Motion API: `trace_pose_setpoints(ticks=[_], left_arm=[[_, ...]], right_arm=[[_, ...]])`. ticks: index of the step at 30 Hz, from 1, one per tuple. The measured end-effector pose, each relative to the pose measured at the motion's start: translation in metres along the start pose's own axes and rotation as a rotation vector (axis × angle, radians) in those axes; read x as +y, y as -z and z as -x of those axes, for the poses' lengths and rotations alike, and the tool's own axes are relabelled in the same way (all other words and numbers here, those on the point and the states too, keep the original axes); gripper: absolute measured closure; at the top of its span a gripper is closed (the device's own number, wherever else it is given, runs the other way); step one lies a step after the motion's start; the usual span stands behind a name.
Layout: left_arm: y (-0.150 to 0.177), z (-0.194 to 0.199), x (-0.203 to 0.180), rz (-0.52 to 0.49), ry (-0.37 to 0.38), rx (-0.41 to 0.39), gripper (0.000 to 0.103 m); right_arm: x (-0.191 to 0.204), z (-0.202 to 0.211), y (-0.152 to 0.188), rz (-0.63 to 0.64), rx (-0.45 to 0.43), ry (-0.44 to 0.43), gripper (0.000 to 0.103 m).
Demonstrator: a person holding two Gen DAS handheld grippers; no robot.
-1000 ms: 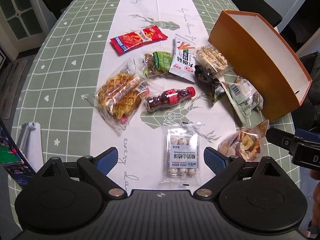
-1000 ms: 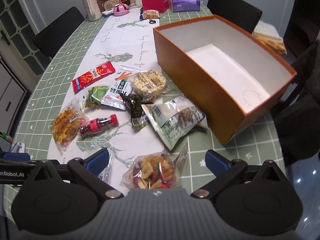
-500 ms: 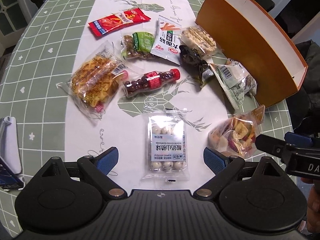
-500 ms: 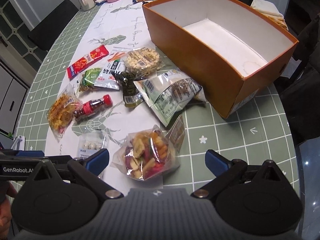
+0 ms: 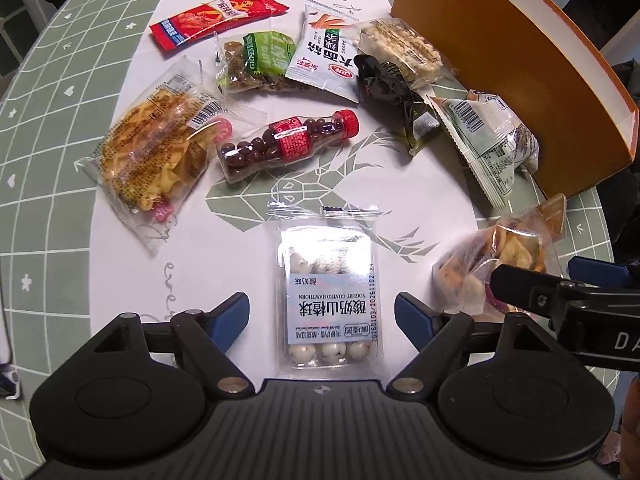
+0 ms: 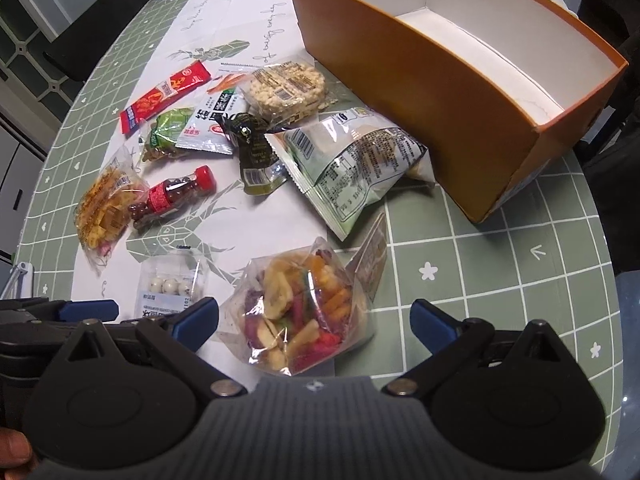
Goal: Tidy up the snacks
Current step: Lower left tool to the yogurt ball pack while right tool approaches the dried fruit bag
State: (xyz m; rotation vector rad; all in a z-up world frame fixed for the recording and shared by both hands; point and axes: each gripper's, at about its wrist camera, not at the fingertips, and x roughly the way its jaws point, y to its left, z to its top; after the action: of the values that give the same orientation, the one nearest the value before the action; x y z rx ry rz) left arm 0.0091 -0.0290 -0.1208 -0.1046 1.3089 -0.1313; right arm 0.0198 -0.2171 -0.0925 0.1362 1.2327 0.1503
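While its jaws have just been closing a little, the left hand-held gripper (image 5: 322,314) remains released astride a clear rectangular packet of white yogurt-coated balls (image 5: 330,292) — long axis pointing away from the camera — flat on the white-and-green patterned desk (image 5: 60,128). The right hand-held gripper (image 6: 314,318), also released, straddles a clear bag of mixed dried fruit (image 6: 304,308) near an empty orange cardboard box (image 6: 420,80).

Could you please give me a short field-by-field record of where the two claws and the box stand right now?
left claw: open, jaws have just been closing, astride the yogurt hawthorn ball pack, pads not touching it
right claw: open, astride the mixed fruit chip bag
orange box: upright, nothing visible inside
other snacks: loose on the table runner
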Motion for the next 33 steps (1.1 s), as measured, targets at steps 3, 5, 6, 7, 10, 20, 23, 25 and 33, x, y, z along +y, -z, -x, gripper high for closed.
trace_pose_setpoints(ticks=[3,5,6,7,10,20,23,25,33], left_arm=[[0.000,-0.008,0.000,-0.002,-0.003,0.010,0.010],[0.000,-0.013,0.000,-0.004,-0.012,0.018,0.011],[0.001,-0.013,0.001,-0.001,-0.014,0.006,0.010],[0.001,-0.013,0.002,0.001,-0.015,-0.004,0.010],[-0.001,-0.014,0.001,-0.007,-0.022,-0.016,0.009],[-0.001,-0.019,-0.004,-0.102,-0.087,-0.016,0.006],[0.007,-0.016,-0.006,-0.138,-0.098,-0.018,0.006],[0.008,-0.016,-0.006,-0.138,-0.096,-0.019,0.006],[0.006,-0.014,0.000,-0.110,-0.077,-0.017,0.006]], right_arm=[[0.002,-0.009,0.001,0.002,0.023,0.002,0.015],[0.004,-0.012,0.001,0.007,0.020,0.002,0.015],[0.005,-0.013,0.002,0.005,0.015,0.002,0.015],[0.004,-0.015,0.001,0.002,0.012,-0.003,0.015],[0.003,-0.019,-0.001,-0.009,0.013,-0.015,0.015],[-0.001,-0.027,-0.007,-0.137,0.086,-0.082,0.014],[0.003,-0.028,-0.008,-0.179,0.094,-0.092,0.014],[0.006,-0.029,-0.009,-0.201,0.101,-0.092,0.014],[0.017,-0.022,-0.018,-0.270,0.107,-0.092,0.003]])
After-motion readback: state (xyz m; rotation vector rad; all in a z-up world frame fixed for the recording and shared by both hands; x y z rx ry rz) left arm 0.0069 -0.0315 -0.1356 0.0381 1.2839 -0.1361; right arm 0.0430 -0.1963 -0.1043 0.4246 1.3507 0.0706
